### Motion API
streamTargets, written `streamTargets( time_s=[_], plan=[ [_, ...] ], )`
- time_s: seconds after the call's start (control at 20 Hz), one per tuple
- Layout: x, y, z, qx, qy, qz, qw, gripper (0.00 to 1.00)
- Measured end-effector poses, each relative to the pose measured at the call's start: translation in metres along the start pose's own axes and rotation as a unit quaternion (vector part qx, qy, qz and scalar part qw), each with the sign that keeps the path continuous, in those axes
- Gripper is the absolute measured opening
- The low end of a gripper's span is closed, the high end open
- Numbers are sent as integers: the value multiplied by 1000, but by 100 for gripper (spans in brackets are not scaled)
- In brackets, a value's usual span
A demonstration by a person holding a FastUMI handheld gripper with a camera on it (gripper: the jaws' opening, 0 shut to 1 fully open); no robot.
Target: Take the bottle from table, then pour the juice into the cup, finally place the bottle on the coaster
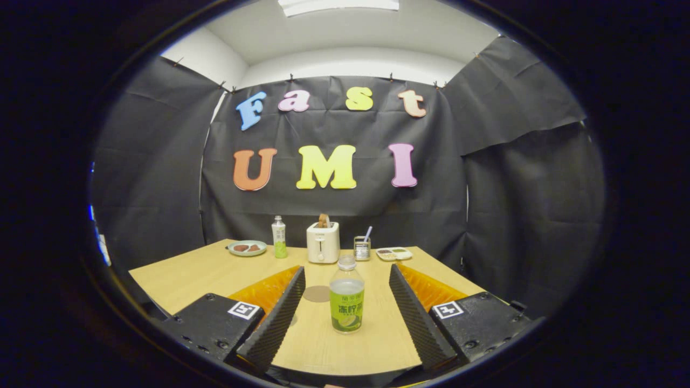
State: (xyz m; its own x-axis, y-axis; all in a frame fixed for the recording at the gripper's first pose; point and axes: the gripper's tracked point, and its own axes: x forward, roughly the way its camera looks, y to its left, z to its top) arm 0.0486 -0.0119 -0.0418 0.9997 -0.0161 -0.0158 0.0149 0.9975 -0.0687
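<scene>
A clear bottle (346,297) with a green label and a pale cap stands upright on the wooden table (183,280). It sits between the two fingers of my gripper (347,271), which is open, with a gap on each side of the bottle. A round brown coaster (316,293) lies flat on the table just left of the bottle, partly behind the left finger (280,318). A faint round shape shows low beside that finger; I cannot tell what it is.
Along the table's far edge stand a plate with food (247,248), a second slim bottle (278,237), a white toaster (323,242), a small metal rack with a straw (361,248) and a shallow tray (394,253). Black cloth walls close the booth.
</scene>
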Motion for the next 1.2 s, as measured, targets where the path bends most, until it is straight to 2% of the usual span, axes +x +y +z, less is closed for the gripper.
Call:
streamTargets(
  time_s=[0.85,1.2],
  plan=[
    [124,0,-108,19,119,9,993,100],
    [135,1,-103,28,99,15,995,100]
  ],
)
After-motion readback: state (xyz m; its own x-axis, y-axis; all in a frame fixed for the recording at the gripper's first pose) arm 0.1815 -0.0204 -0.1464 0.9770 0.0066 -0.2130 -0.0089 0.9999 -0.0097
